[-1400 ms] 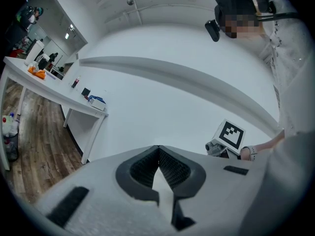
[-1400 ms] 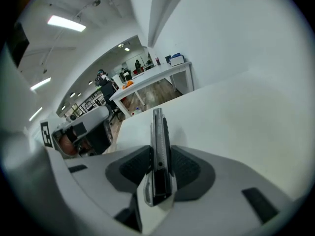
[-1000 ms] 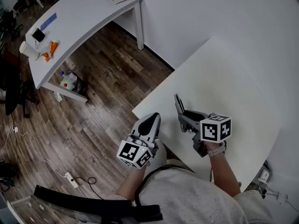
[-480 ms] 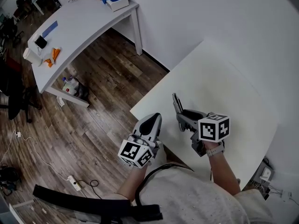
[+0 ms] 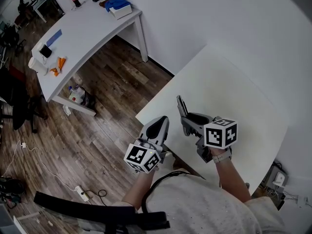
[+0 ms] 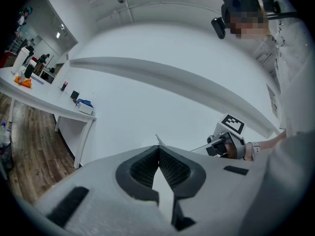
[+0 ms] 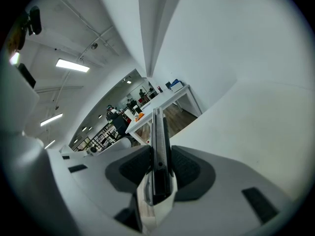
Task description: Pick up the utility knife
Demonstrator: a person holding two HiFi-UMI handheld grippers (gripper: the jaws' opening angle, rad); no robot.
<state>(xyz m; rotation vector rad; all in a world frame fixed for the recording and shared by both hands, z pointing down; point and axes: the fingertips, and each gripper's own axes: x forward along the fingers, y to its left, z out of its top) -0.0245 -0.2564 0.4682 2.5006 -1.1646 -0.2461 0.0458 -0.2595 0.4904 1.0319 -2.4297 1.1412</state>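
Note:
The utility knife [image 5: 181,106], a slim dark-grey bar, stands out past my right gripper [image 5: 187,122] above the near left part of the white table [image 5: 234,87]. In the right gripper view the knife [image 7: 158,141] lies edge-on between the dark pads, with the right gripper [image 7: 160,154] shut on it. My left gripper [image 5: 161,122] hovers just off the table's near left corner, beside the right one. In the left gripper view the tips of the left gripper [image 6: 158,151] meet with nothing between them, and the right gripper [image 6: 227,140] shows to its right.
A second white desk [image 5: 87,30] stands at the far left and bears a blue cloth on a box [image 5: 118,5] and small orange items [image 5: 57,65]. Bottles [image 5: 76,94] sit under it on the wooden floor [image 5: 112,91]. A power strip [image 5: 80,194] and cable lie near left.
Both grippers have risen a little, side by side. The knife stays clamped in the right gripper and the left one stays shut.

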